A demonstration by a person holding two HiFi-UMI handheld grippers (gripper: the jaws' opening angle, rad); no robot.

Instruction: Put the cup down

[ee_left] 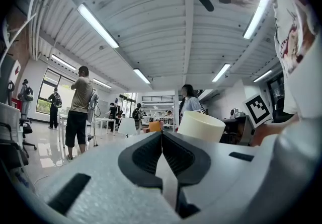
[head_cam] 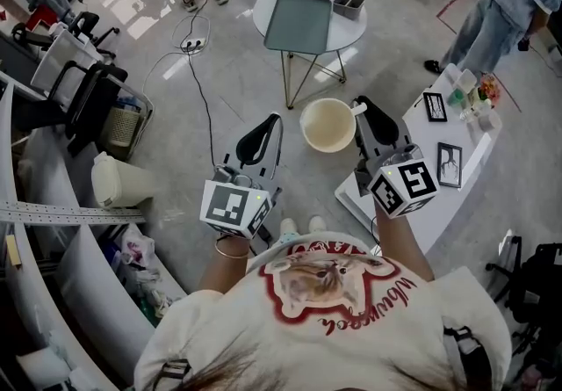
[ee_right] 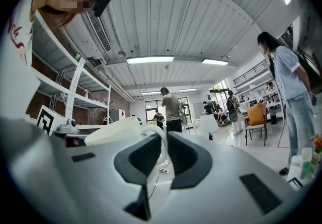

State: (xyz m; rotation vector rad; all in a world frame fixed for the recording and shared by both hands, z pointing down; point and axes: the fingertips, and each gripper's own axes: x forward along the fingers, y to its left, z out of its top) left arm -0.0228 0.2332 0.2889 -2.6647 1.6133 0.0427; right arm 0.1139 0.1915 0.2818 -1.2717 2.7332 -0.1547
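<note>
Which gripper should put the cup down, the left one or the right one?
Right, most likely. The right gripper is shut on the handle of the cream cup, and the white table lies on its side. The left gripper is shut on nothing, beside the cup.

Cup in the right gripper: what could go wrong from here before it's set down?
1. The right gripper pinches the cup only by its thin handle, the body out to one side; it could swing or slip.
2. The cup hangs over bare floor, not a table; releasing now would likely drop it.
3. The white table nearby carries picture frames; a careless set-down might knock them.
</note>
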